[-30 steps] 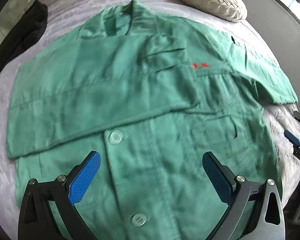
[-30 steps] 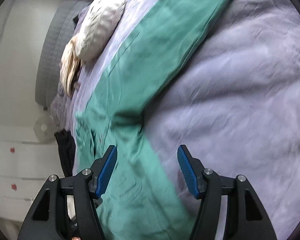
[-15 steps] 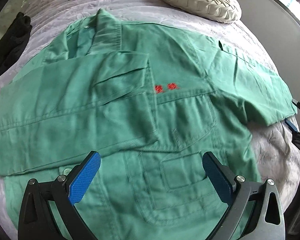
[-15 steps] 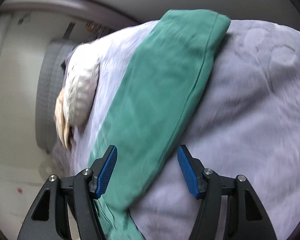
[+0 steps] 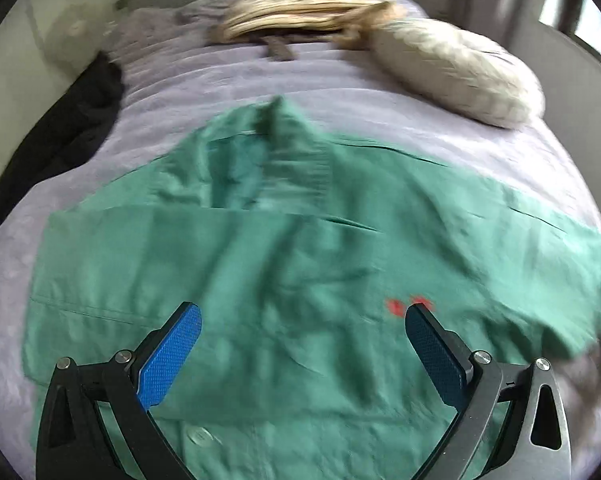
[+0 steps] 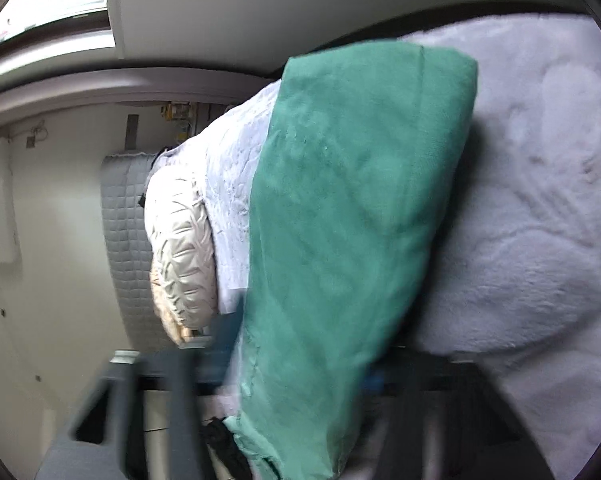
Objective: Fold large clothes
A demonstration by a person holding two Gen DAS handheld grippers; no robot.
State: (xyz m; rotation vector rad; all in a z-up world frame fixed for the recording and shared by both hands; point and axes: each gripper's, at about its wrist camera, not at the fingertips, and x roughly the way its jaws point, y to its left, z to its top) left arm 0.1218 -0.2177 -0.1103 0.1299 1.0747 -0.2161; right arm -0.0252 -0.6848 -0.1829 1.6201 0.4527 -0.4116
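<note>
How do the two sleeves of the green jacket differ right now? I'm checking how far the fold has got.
The near sleeve lies folded flat across the jacket's chest; the far sleeve stretches out over the grey bedcover. The near sleeve is untouched, lying under the open left gripper; the far sleeve runs between the blurred fingers of the shut right gripper. Both are the same plain green cloth.

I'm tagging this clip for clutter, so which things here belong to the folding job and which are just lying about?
Job:
- green shirt
- sleeve, in the right gripper
- left gripper, open over the shirt

Lying about:
- cream cushion
- black garment
- tan cloth pile
- grey bedspread
</note>
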